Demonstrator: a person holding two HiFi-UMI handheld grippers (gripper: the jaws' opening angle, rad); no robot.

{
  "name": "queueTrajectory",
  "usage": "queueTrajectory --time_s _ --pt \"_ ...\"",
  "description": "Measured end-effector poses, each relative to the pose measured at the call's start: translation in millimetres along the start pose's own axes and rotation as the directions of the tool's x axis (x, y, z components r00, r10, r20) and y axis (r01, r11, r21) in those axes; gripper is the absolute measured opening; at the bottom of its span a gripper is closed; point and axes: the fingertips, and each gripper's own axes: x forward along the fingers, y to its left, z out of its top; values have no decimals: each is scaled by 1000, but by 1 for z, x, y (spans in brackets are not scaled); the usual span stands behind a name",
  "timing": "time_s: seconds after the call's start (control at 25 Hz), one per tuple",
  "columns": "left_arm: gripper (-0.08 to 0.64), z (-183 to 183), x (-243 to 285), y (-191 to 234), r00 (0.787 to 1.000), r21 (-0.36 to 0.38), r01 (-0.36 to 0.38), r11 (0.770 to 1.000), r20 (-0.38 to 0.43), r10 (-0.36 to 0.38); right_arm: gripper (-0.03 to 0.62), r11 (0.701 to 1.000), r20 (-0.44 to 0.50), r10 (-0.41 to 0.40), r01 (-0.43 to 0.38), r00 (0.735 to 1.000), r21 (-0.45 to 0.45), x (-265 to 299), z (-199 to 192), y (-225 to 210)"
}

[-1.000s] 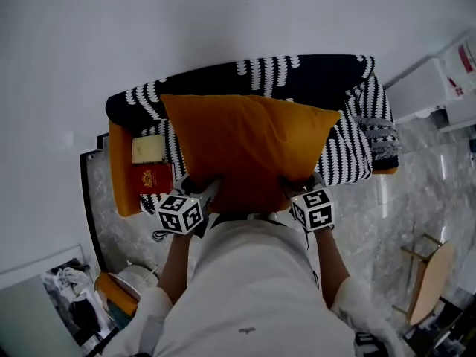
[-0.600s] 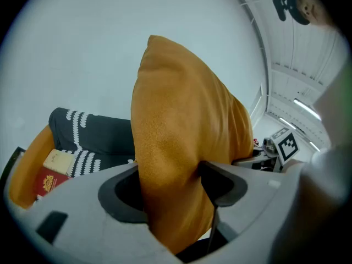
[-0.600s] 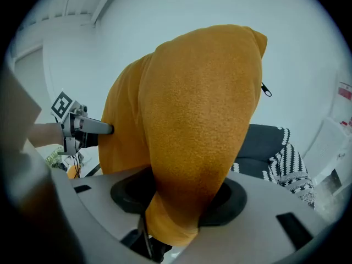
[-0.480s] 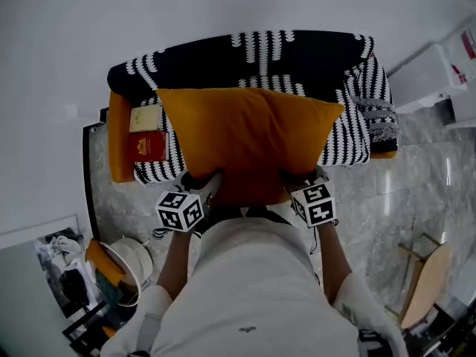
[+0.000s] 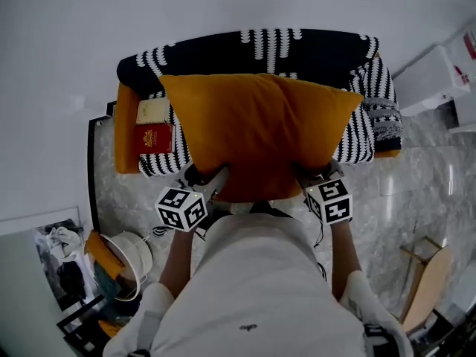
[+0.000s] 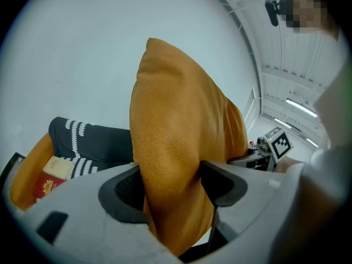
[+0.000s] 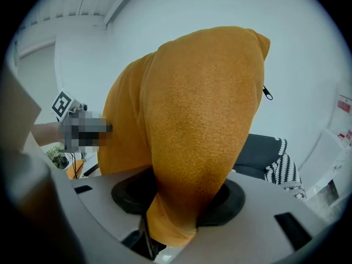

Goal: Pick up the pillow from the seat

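Note:
An orange pillow (image 5: 256, 129) hangs in the air above the seat (image 5: 357, 136), a sofa under a black-and-white patterned cover. My left gripper (image 5: 216, 182) is shut on the pillow's near left corner, and my right gripper (image 5: 316, 175) is shut on its near right corner. In the left gripper view the pillow (image 6: 176, 147) fills the gap between both pads of the left gripper (image 6: 170, 188). In the right gripper view the fabric (image 7: 192, 125) is pinched between the jaws of the right gripper (image 7: 179, 199); a zip pull shows at its edge.
A red booklet (image 5: 154, 137) and a pale yellow book (image 5: 152, 111) lie at the sofa's left end on its orange arm (image 5: 125, 136). A white wall runs behind the sofa. White cabinets (image 5: 431, 80) stand right; a round stool (image 5: 128, 253) and a wooden chair (image 5: 428, 281) stand on the marble floor.
The pillow has come up and a little to the right, held in both grippers. The right gripper shifted to the right; the left one stayed about where it was.

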Motion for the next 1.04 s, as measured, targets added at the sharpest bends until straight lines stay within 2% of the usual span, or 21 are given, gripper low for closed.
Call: queueTrajectory --time_s 0.48,1.04 --pt "293 12 -41 22 998 11 -13 1000 55 13 196 995 68 -83 87 994 -54 -6 31 42" --pt "293 -2 -59 22 999 17 -7 1000 37 7 196 993 63 -106 109 992 -44 -13 16 62"
